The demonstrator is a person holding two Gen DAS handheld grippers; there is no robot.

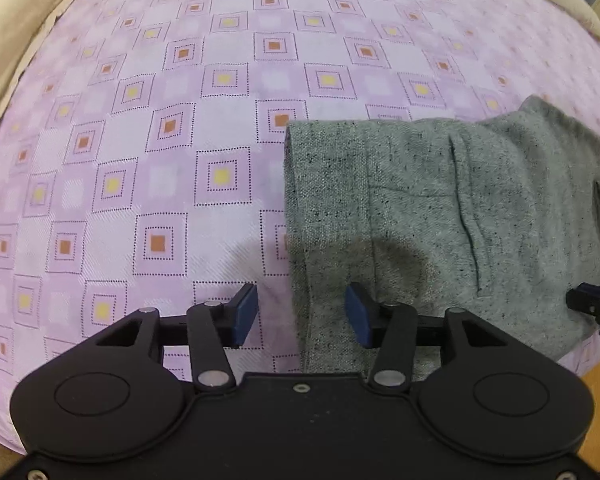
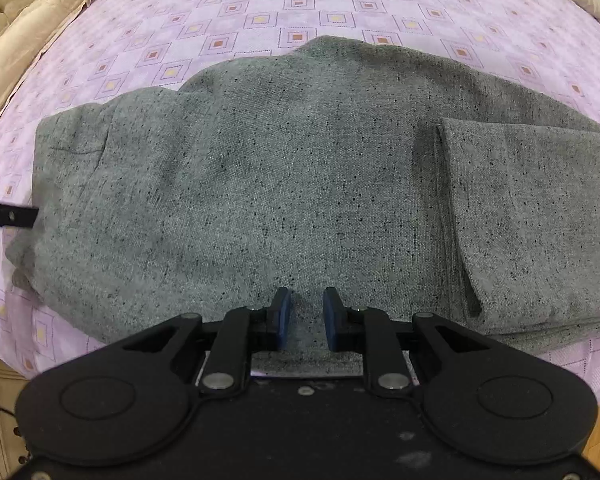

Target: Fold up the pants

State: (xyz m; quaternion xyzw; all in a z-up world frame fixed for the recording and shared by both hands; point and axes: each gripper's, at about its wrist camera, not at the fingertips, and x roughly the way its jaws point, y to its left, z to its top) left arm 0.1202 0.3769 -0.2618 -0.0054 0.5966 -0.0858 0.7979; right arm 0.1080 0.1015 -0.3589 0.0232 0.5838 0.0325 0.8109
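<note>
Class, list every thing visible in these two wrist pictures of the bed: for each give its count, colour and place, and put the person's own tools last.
pants: one, speckled grey, already folded over, lying across the near part of the bed.
bedsheet: one, lilac with orange and yellow squares, under the pants.
bedding: beige, bunched at the sheet's far corners.
left gripper: one, black with blue pads, open astride the pants' left edge.
right gripper: one, black with blue pads, jaws narrowly apart above the pants' near edge; whether they pinch cloth is unclear.
</note>
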